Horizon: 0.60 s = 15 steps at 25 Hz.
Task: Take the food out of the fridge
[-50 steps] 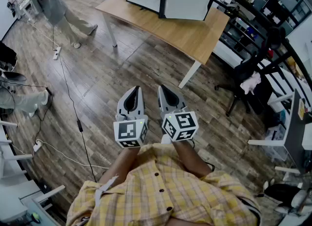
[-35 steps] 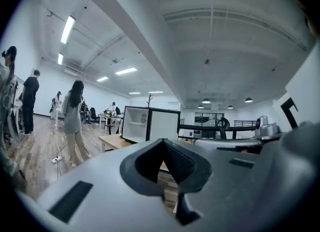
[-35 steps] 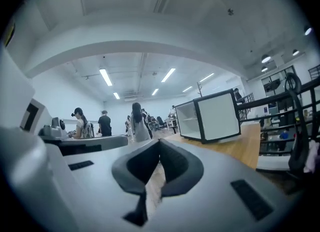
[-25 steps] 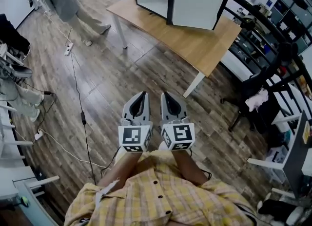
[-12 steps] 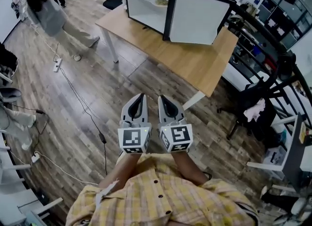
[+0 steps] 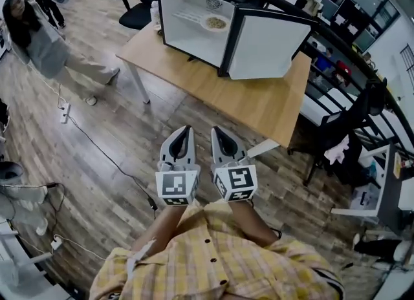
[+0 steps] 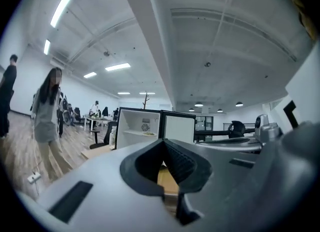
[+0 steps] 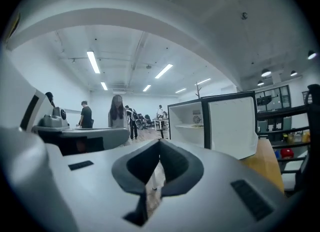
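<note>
**Both grippers held short of the fridge.** We hold the grey left gripper [image 6: 184, 130] and the grey right gripper [image 6: 217, 132] side by side, close to our yellow checked shirt [image 6: 213, 253] and above the brown plank floor [image 6: 116, 130]. Each gripper's own view shows its jaws drawn together at the tips, with nothing between them. Farther off stands a light wooden table with white legs [image 6: 213, 92]. On its far part sits a small black-framed fridge with a white interior [image 6: 187, 1]. Its white-lined door [image 6: 268, 43] stands open to the right. A white plate of pale food [image 6: 215, 22] lies on a shelf inside, well apart from both grippers. At far left, a person in a grey top [image 6: 42, 43] stands on the floor.
</note>
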### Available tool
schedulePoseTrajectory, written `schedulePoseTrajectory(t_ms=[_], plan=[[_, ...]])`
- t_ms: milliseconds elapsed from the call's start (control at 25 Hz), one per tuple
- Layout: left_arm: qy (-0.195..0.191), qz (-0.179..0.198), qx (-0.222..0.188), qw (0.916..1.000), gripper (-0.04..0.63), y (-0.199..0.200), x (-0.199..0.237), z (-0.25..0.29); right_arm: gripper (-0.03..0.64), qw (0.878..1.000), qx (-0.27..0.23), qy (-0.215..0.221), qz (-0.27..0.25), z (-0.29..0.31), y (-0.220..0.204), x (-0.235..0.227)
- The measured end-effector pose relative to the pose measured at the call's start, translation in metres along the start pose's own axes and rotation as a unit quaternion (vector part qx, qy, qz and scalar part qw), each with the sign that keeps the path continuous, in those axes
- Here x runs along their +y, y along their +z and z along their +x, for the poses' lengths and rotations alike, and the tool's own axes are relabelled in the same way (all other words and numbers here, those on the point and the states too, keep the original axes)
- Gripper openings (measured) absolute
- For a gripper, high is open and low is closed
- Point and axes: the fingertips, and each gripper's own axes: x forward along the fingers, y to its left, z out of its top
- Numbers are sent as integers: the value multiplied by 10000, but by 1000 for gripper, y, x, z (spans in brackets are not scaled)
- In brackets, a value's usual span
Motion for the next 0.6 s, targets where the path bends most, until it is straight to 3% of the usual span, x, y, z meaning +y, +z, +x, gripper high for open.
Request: schedulePoseTrajectory(t_ms=[240,600], plan=[[-253,-361,90,9990,6,-7,29,29,8,9996,215,-143,126,36,-5,3],[-320,-285,171,9989,6,-16,72,74,8,9986,178,-197,453,98,-10,-11]])
